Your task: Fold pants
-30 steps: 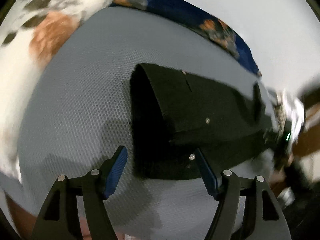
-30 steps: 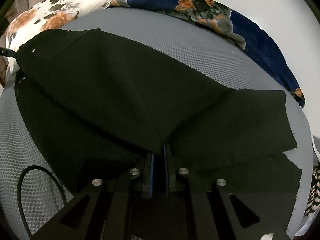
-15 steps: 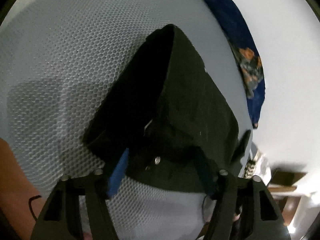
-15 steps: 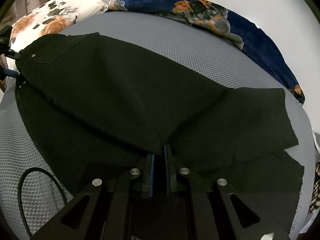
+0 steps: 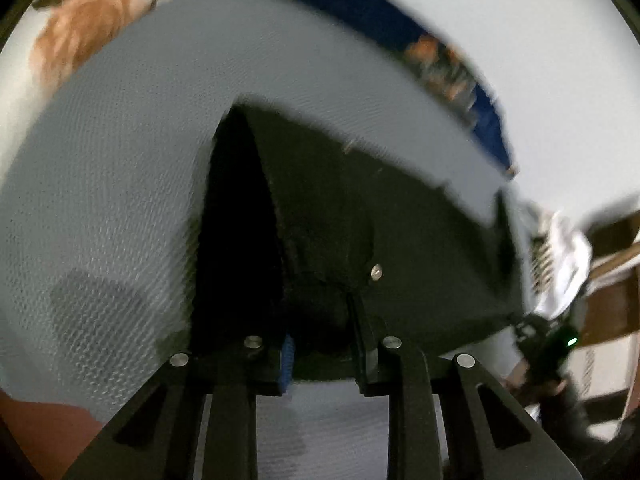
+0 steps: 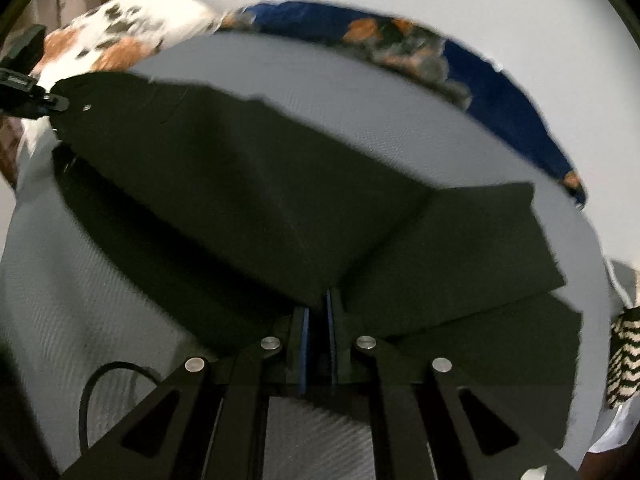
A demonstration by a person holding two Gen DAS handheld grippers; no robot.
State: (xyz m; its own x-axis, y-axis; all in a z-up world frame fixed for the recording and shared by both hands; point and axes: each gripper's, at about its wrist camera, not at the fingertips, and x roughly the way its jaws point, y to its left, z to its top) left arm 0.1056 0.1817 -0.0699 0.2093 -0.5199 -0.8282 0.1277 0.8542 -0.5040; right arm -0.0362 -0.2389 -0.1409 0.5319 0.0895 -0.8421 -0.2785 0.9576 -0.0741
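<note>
The black pants [image 6: 248, 200] lie spread across a grey mesh mattress [image 6: 80, 280], waist at the upper left and legs to the right. My right gripper [image 6: 316, 304] is shut on the fabric's near edge where the legs meet. My left gripper [image 5: 320, 320] points down at the waist end of the pants [image 5: 360, 220]. Its jaws are closing with bunched waist cloth between them, beside a metal rivet [image 5: 375, 272]. In the right wrist view the left gripper [image 6: 32, 96] holds the waist corner taut at the far left. The left wrist view is blurred.
A white and orange floral pillow [image 6: 120, 36] and a blue floral blanket [image 6: 460, 64] lie along the mattress's far side. A black cable [image 6: 92, 392] loops near my right gripper. A zebra-patterned cloth [image 6: 624, 352] and wooden furniture [image 5: 612, 280] sit off the right edge.
My left gripper came down onto the waist end and its jaws narrowed from wide open onto the cloth. My right gripper shifted with the pants still in its grip.
</note>
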